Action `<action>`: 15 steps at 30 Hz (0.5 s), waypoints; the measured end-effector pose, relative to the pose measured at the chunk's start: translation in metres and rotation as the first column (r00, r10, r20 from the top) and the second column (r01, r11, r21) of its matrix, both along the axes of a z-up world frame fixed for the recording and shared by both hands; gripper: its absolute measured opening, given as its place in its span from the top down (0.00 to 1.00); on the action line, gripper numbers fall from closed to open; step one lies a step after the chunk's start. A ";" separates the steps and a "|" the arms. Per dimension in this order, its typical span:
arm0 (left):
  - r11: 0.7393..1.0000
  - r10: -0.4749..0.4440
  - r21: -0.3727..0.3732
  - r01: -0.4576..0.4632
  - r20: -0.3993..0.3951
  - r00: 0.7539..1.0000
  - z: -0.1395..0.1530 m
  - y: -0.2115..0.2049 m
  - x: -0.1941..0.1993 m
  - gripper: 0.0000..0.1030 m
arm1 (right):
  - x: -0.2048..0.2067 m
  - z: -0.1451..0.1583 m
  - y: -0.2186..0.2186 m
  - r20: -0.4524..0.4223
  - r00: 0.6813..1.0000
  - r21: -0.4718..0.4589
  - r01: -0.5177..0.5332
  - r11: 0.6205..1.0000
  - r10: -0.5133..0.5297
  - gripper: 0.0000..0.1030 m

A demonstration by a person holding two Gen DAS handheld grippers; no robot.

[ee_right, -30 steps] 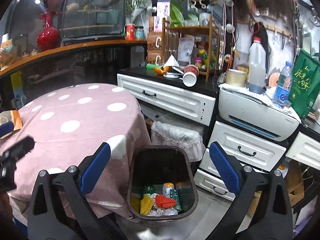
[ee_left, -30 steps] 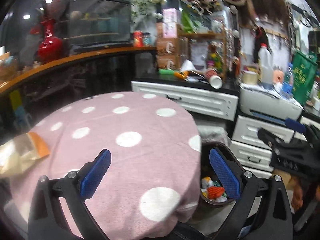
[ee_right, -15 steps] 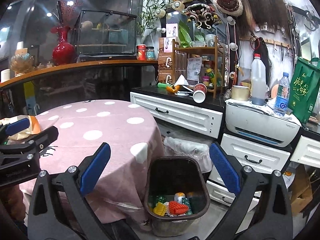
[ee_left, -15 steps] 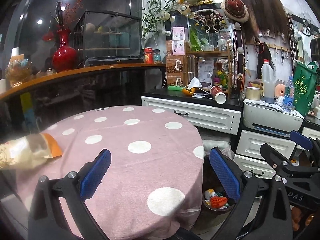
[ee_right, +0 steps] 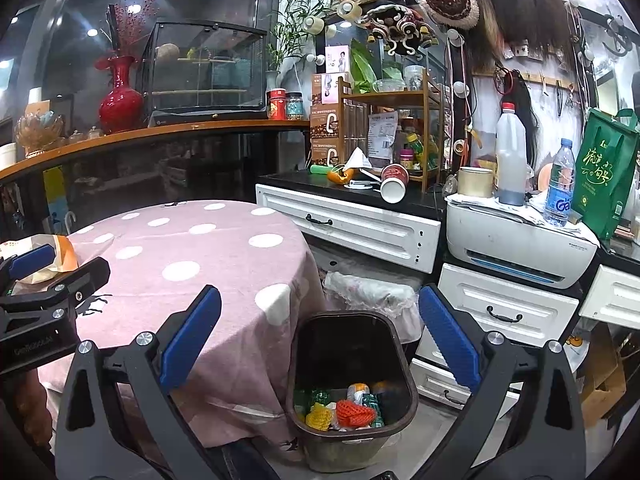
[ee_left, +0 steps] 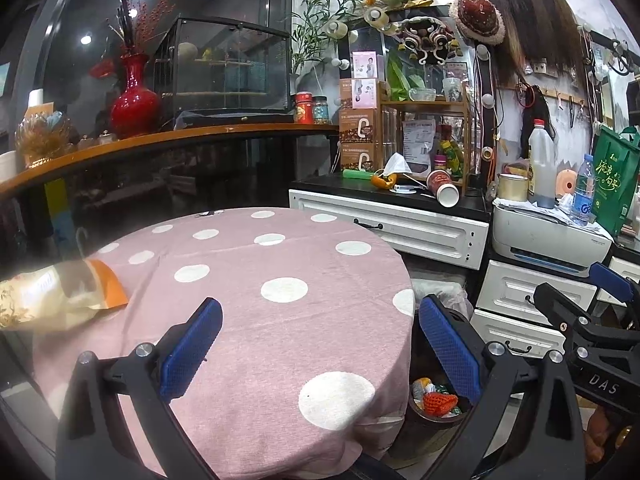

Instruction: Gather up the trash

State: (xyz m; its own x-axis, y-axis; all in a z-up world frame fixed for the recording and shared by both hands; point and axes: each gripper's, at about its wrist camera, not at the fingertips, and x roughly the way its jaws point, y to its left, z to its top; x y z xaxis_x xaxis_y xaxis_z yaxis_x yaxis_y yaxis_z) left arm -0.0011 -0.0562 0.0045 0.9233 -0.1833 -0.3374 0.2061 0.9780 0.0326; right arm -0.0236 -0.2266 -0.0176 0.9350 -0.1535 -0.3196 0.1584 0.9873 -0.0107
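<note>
A crumpled snack bag with an orange end point(ee_left: 56, 296) lies on the left edge of the round table with a pink polka-dot cloth point(ee_left: 256, 280); the right wrist view shows the bag point(ee_right: 48, 258) behind the left gripper. My left gripper point(ee_left: 320, 352) is open and empty above the table's near side. My right gripper point(ee_right: 320, 340) is open and empty above the dark trash bin point(ee_right: 352, 388), which holds several colourful pieces of trash. The bin point(ee_left: 436, 400) stands on the floor right of the table.
White drawer cabinets point(ee_right: 352, 224) stand behind the bin, with a tipped paper cup point(ee_right: 394, 188), a mask and orange peel on the black top. A printer point(ee_right: 520, 240) carries bottles and a green bag. A wooden counter point(ee_left: 160, 140) with a red vase runs behind the table.
Both grippers have risen and drawn back, so the table and bin sit lower and farther in view. Both stay open and empty. The snack bag has not moved.
</note>
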 end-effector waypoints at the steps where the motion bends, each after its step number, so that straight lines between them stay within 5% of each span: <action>1: 1.000 0.001 0.000 -0.001 0.000 1.000 0.000 0.000 0.000 0.05 | 0.000 0.000 0.000 0.000 1.000 0.000 -0.001 1.000 0.001 0.05; 15: 1.000 0.017 0.001 -0.017 0.006 1.000 -0.001 0.002 0.000 0.05 | 0.000 -0.001 0.001 -0.003 1.000 -0.001 -0.008 1.000 0.008 0.05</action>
